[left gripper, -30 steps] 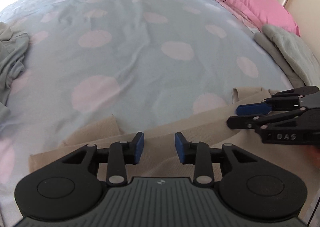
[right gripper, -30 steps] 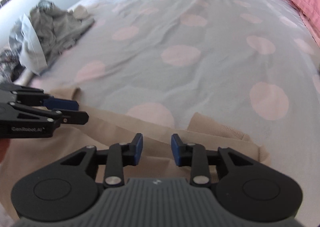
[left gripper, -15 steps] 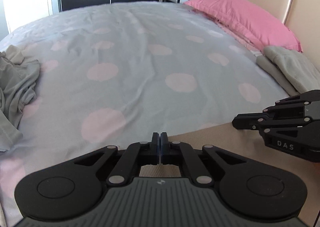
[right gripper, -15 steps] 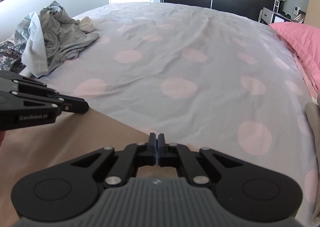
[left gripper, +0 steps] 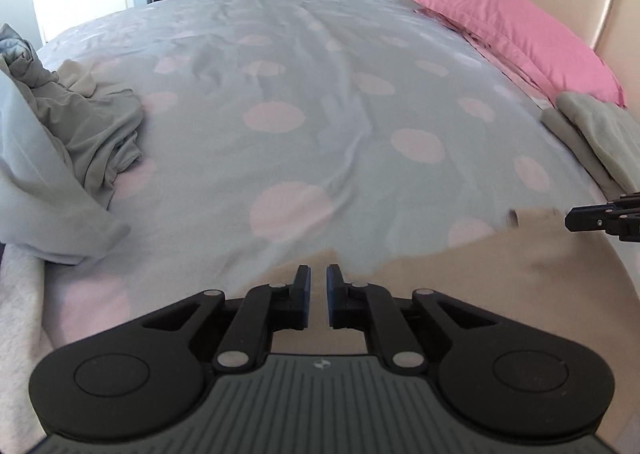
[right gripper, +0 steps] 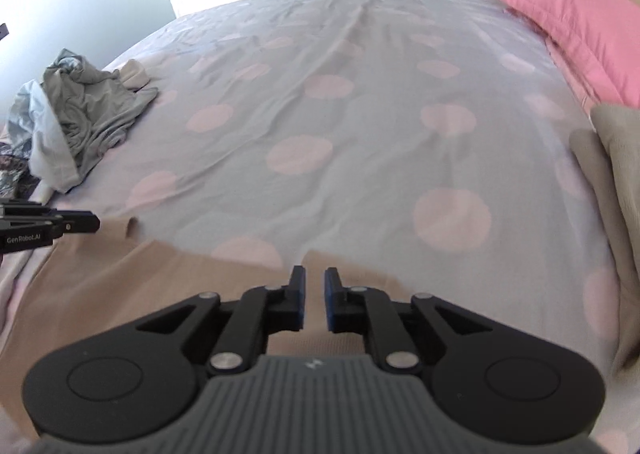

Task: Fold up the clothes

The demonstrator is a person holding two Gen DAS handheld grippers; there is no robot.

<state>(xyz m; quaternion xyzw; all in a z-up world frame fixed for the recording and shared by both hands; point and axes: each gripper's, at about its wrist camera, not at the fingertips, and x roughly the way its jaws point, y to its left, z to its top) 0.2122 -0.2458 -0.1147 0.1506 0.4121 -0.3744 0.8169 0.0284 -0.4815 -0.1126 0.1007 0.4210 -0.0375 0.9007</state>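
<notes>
Left wrist | both claws (left [left gripper: 318, 296], right [right gripper: 314, 296]) slightly parted, released | beige garment [left gripper: 500, 294] edge blurred

Beige garment [left gripper: 500, 274] far edge motion-blurred; near part hidden.

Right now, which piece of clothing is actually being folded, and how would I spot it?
Start at the big bed with the grey, pink-spotted cover. Along its near edge, under both tongs, lies the beige garment. It is spread out and plain tan, unlike the crumpled grey pile on the left or the folded stack by the pink pillow.
</notes>
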